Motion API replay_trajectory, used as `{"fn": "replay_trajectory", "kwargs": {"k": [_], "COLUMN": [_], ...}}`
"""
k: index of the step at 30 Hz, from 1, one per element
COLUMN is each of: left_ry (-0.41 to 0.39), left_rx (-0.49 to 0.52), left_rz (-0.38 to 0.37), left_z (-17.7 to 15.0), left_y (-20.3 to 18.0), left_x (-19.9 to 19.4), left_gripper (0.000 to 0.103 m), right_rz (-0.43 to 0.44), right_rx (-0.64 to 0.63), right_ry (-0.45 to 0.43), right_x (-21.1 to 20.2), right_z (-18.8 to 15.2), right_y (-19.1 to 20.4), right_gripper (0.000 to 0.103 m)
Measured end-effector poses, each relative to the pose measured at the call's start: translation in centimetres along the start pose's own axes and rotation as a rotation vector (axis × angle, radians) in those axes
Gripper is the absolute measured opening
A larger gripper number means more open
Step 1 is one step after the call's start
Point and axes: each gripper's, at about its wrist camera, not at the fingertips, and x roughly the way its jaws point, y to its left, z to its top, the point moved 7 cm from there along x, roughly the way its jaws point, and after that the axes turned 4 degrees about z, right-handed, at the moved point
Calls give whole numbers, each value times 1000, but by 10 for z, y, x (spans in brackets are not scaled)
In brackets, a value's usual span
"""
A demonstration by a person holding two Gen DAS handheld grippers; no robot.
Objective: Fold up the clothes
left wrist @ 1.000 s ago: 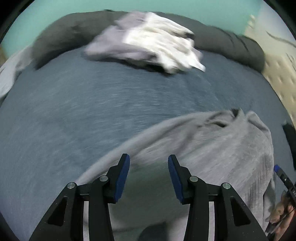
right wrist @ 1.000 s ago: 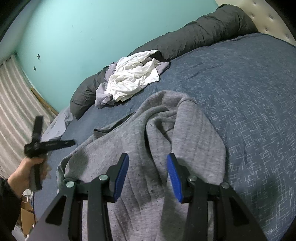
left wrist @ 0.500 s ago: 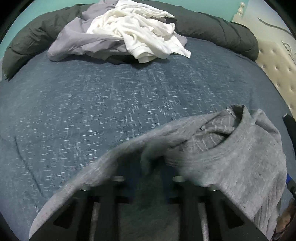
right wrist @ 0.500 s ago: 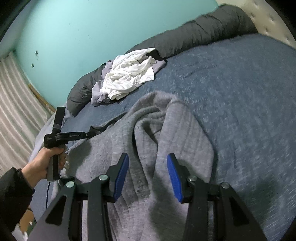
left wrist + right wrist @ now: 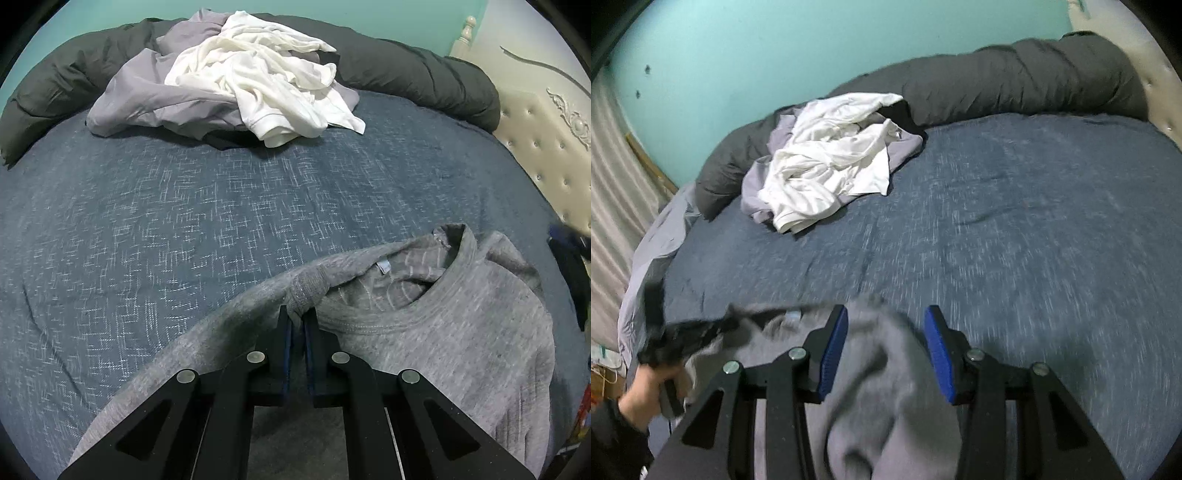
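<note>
The left hand-held gripper (image 5: 297,325) had pinched the shoulder edge beside the collar of the grey sweatshirt (image 5: 443,332) lying crumpled on the blue bed (image 5: 221,206), while the right hand-held gripper (image 5: 884,347), half open and holding nothing, apparently needed the opposite shoulder next to spread it flat.

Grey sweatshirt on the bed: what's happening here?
A person with a handheld gripper in each hand is starting to fold the grey sweatshirt on the blue bedspread. The left gripper is shut on the fabric beside the collar. The right gripper is open over the sweatshirt, gripping nothing. A white and lilac clothes pile waits by the dark rolled duvet.
</note>
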Motion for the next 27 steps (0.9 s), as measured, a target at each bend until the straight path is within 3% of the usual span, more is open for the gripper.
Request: {"fn": "replay_trajectory", "kwargs": {"k": [6,10,14,23,27], "left_ry": [1,2,2,0,-3], "left_rx": [-1,2,-4,-18,-19], "left_rz": [-15,-25,-34,-44,-49], "left_z": [2,2,3,8,9], "left_y": [2,2,5,8,7], "left_x": [-3,-3,-3,-4,-6], "left_gripper": [6,6,6,6,6], "right_rz": [-133,-157,-146,-84,-61], "right_rx": [-75,-78,-140,-272,-246], "right_ry": [128,204,262,312,265], "right_x": [58,86,97,81,71], "right_z": [12,0,-21,-84,-77], "right_y": [-11,-16,-5,25,25], "right_gripper": [44,43,30,19,19]}}
